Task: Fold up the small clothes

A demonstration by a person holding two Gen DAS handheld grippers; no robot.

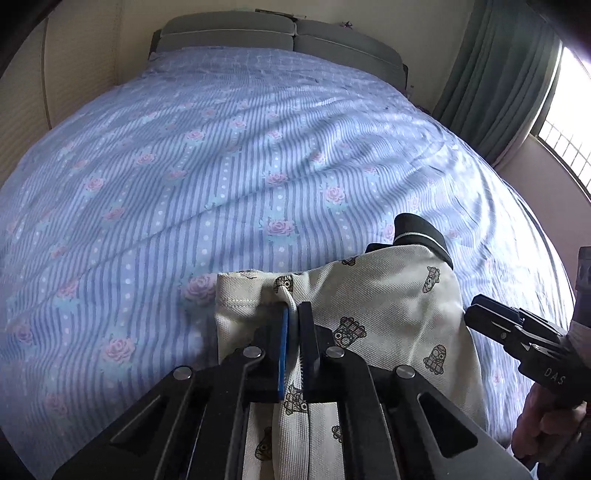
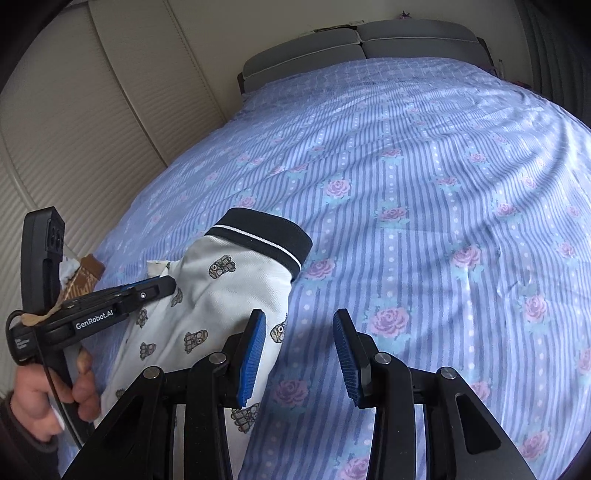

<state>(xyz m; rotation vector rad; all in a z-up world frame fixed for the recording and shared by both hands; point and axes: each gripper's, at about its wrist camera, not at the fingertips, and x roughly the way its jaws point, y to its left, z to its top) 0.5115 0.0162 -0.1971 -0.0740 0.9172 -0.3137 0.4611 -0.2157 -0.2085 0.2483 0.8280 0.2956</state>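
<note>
A small cream garment (image 1: 388, 317) with a cartoon print and a black white-striped cuff (image 1: 417, 230) lies bunched on the bed's blue floral sheet (image 1: 221, 166). My left gripper (image 1: 294, 310) is shut on a pinched fold at the garment's hemmed edge. From the right wrist view the same garment (image 2: 218, 291) lies at the left, its black cuff (image 2: 269, 232) pointing away, and the left gripper (image 2: 162, 286) bites its far side. My right gripper (image 2: 299, 328) is open over the sheet; its left pad sits at the garment's right edge with nothing between the pads.
Grey cushions (image 1: 280, 35) line the head of the bed. A grey-green curtain (image 1: 506, 74) and a bright window (image 1: 569, 122) stand at the right. A ribbed beige wall panel (image 2: 74, 129) borders the bed's left side. A hand (image 2: 48, 395) holds the left gripper's handle.
</note>
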